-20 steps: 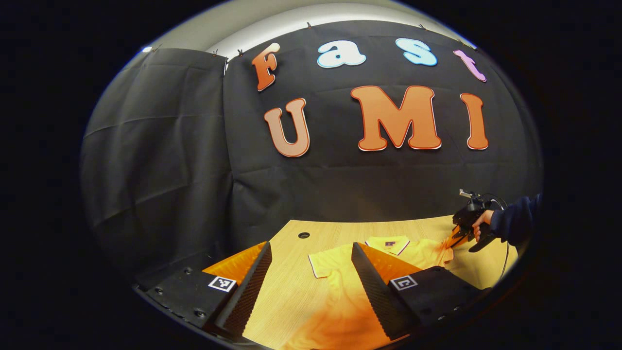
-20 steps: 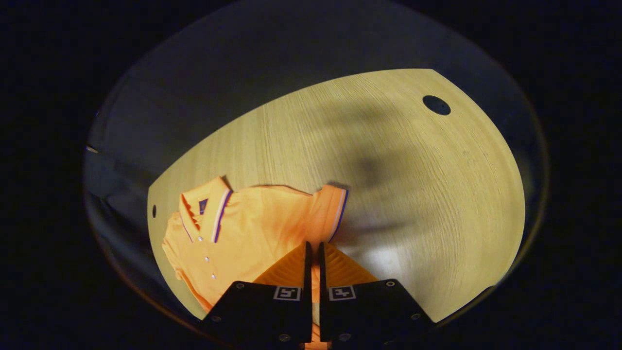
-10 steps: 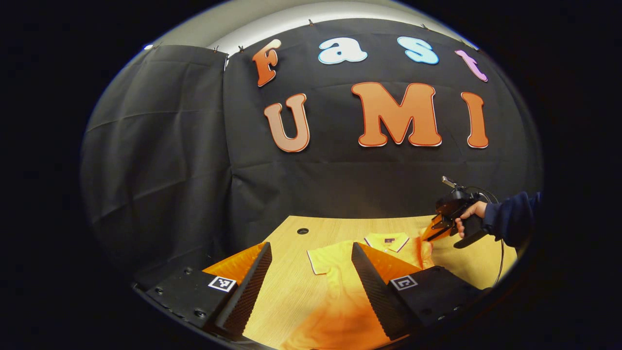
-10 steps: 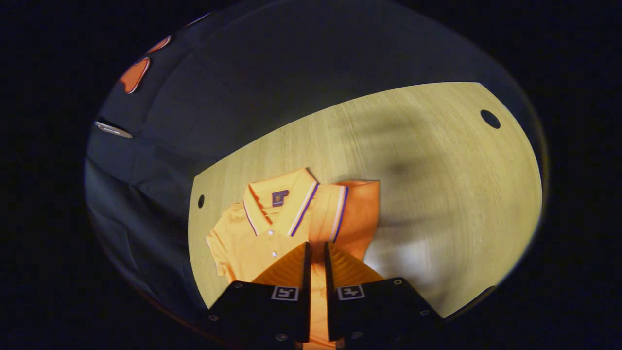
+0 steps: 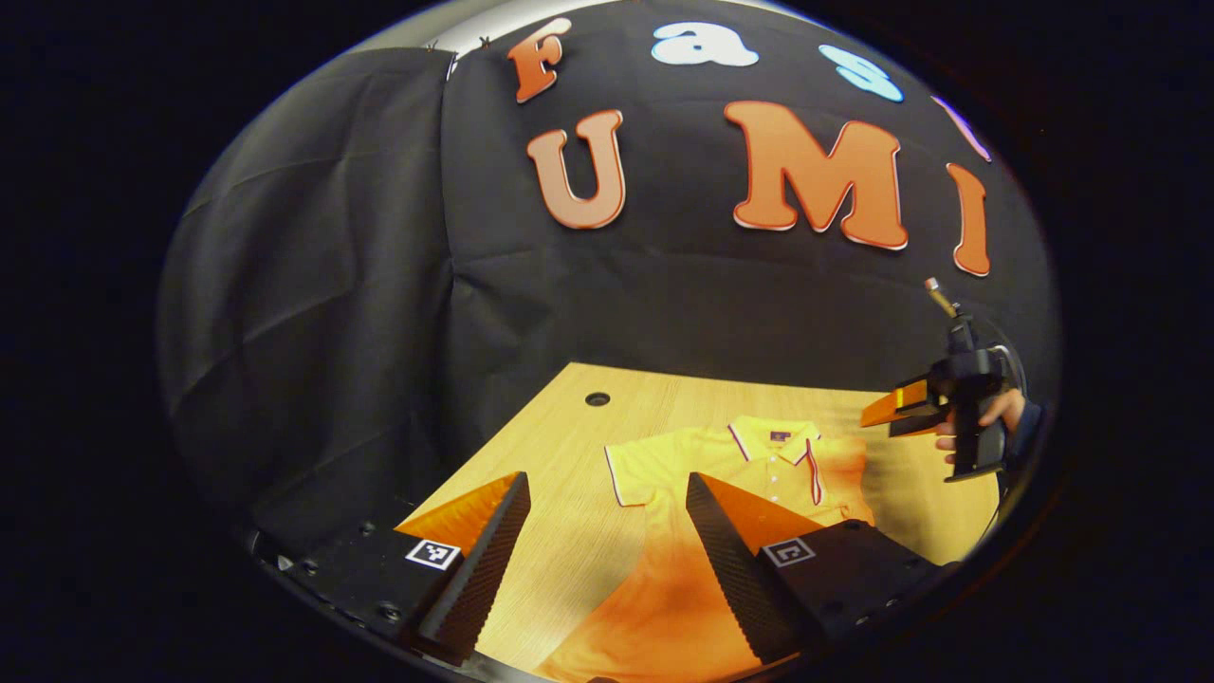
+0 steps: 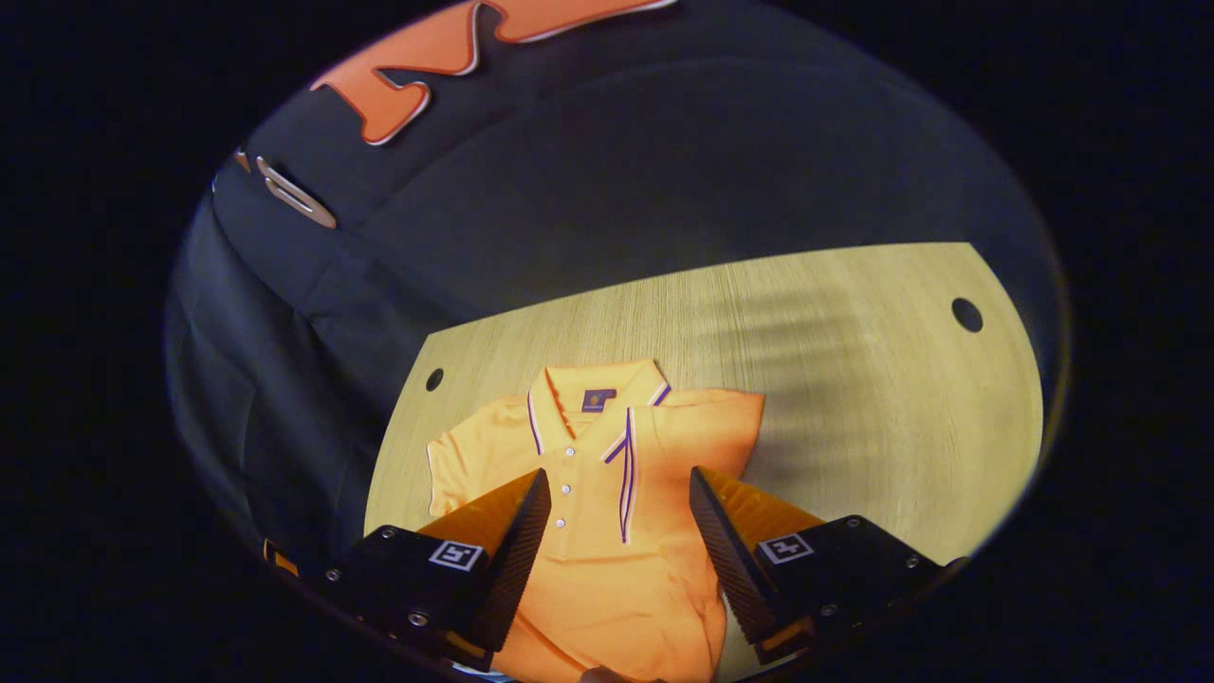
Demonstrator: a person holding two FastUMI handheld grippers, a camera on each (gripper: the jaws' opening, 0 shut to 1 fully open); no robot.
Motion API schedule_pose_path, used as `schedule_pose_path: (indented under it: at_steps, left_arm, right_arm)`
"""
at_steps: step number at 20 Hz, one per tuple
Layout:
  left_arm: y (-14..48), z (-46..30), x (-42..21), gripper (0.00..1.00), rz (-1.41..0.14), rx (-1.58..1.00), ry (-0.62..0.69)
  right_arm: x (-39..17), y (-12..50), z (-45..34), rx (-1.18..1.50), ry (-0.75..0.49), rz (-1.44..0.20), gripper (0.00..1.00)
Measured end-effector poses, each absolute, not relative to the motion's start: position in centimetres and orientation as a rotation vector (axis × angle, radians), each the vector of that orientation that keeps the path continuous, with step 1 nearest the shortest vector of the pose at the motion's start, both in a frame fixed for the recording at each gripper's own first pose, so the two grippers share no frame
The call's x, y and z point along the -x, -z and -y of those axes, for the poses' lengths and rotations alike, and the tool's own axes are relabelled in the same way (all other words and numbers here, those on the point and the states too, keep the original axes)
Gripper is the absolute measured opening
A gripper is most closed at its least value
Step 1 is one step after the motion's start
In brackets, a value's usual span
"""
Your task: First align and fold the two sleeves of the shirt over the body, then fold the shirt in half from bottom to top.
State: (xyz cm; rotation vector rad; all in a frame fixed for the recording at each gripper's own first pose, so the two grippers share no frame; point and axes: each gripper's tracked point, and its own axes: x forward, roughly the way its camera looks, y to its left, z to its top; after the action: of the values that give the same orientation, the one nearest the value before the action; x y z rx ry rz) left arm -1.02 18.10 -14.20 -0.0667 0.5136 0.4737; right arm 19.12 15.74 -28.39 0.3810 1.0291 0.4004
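Shirt (image 6: 607,512) flat on table (image 6: 854,379), one sleeve (image 6: 697,427) folded over body; my right gripper (image 6: 615,531) and left gripper (image 5: 607,531) both wide, empty; cloth soft, light, likely slips; I'd pinch other sleeve (image 5: 640,465) at cuff.

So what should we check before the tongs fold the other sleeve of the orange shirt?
1. First sleeve folded over the body: ok, its striped cuff lies along the button line.
2. Right tongs let go of the cloth: ok, fingers spread, nothing between them.
3. Left tongs ready to grab: ok, open above the shirt.
4. Other sleeve flat and easy to reach: ok, it lies spread on the table, still unfolded.
5. Collar straight: ok, it lies flat at the top.
6. Bottom hem smooth: cannot tell, it is hidden behind the fingers.
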Motion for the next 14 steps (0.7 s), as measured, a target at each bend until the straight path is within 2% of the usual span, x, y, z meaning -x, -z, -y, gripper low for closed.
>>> schedule_pose_path:
  at_steps: [3,8,11,12,14]
  left_arm:
    - [17.5,-19.7,-2.8,0.99,-0.607,0.143,-0.418]
    - [24.4,-22.3,-7.9,1.0,-0.82,0.266,-0.313]
    - [29.6,-23.2,-10.5,0.99,-0.984,0.315,-0.283]
    - [31.1,-23.8,-11.3,0.94,-1.021,0.345,-0.278]
    - [32.8,-24.8,-12.2,0.95,-1.086,0.393,-0.262]
  right_arm:
    - [-18.5,25.5,-13.0,-0.363,-0.336,-0.913,0.95]
    - [-15.9,20.7,-8.3,-0.297,-0.18,-0.73,0.97]
    - [-12.8,18.3,-5.6,-0.272,-0.069,-0.685,0.98]
    - [-11.7,17.7,-5.0,-0.277,-0.039,-0.68,0.98]
    - [-9.2,16.7,-3.8,-0.278,0.027,-0.658,0.98]
